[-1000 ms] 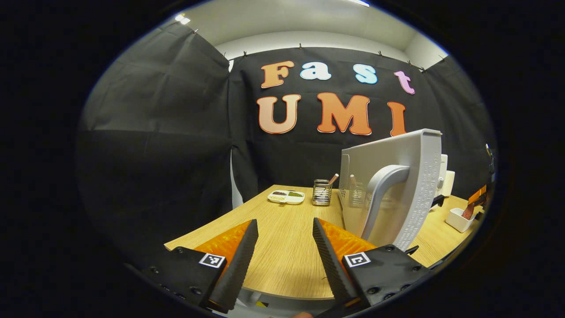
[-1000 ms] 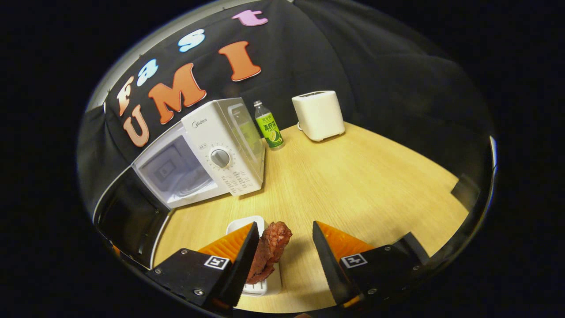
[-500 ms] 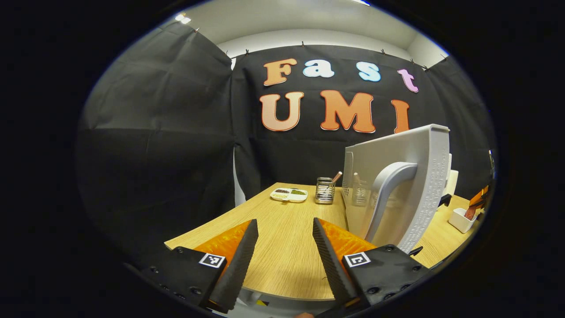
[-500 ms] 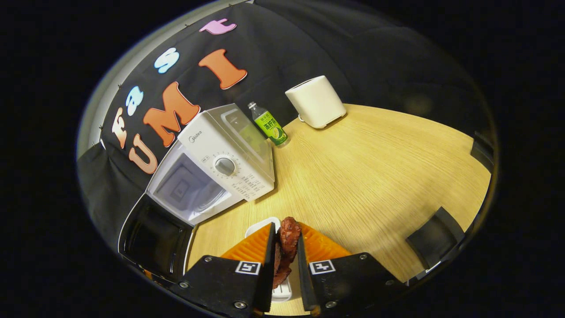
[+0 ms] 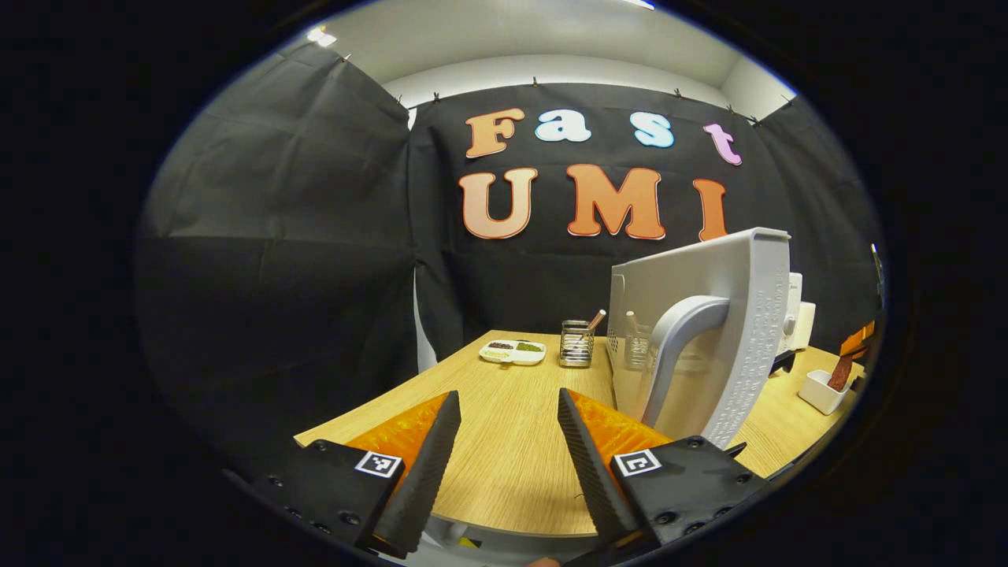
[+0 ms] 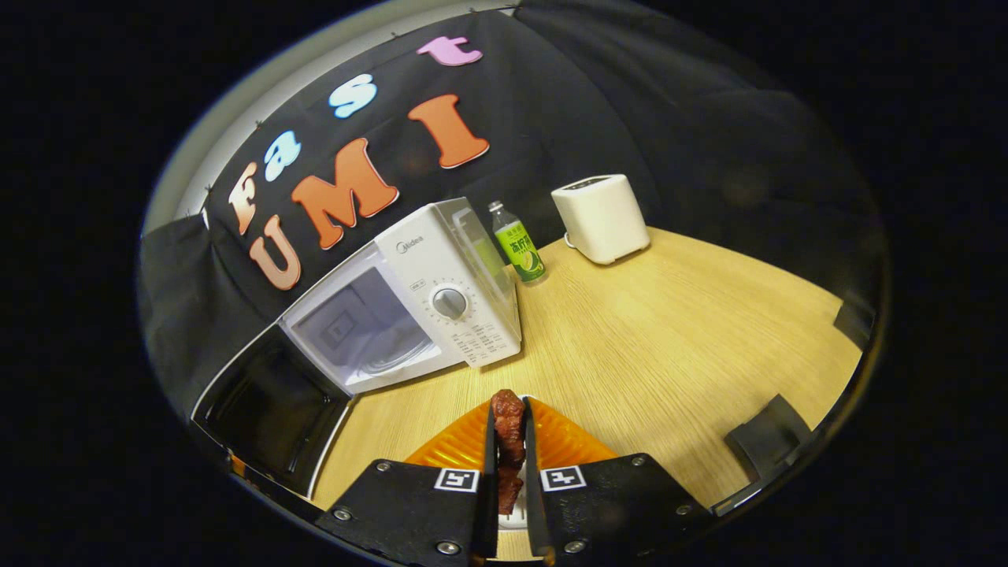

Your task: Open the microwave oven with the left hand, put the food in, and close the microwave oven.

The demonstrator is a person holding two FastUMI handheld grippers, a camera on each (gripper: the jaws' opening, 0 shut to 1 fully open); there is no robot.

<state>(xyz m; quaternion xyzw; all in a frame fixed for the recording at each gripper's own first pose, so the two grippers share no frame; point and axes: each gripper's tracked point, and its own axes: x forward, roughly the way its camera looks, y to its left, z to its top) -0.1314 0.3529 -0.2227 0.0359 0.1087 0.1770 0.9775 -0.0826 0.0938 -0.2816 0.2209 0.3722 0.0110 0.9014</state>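
The white microwave oven (image 6: 441,303) stands on the wooden table with its door (image 6: 268,413) swung wide and its cavity (image 6: 362,331) bare. In the left gripper view the door's outer face and grey handle (image 5: 677,346) rise just right of my left gripper (image 5: 504,417), which is open and holds nothing. My right gripper (image 6: 508,429) is shut on a dark red piece of meat (image 6: 508,417), held upright above a small white dish (image 5: 819,390). Farther off, the left gripper view catches the meat (image 5: 841,372) and an orange finger (image 5: 854,345) at the far right.
A green-labelled bottle (image 6: 520,250) and a white toaster (image 6: 602,216) stand behind the microwave on the right. A wire utensil holder (image 5: 576,345) and a divided plate (image 5: 512,351) sit at the table's far left end. The table edge (image 5: 504,524) lies under my left gripper.
My right gripper went from open beside the meat to shut on it, then lifted it off the white dish. My left gripper stayed open and only shifted slightly.
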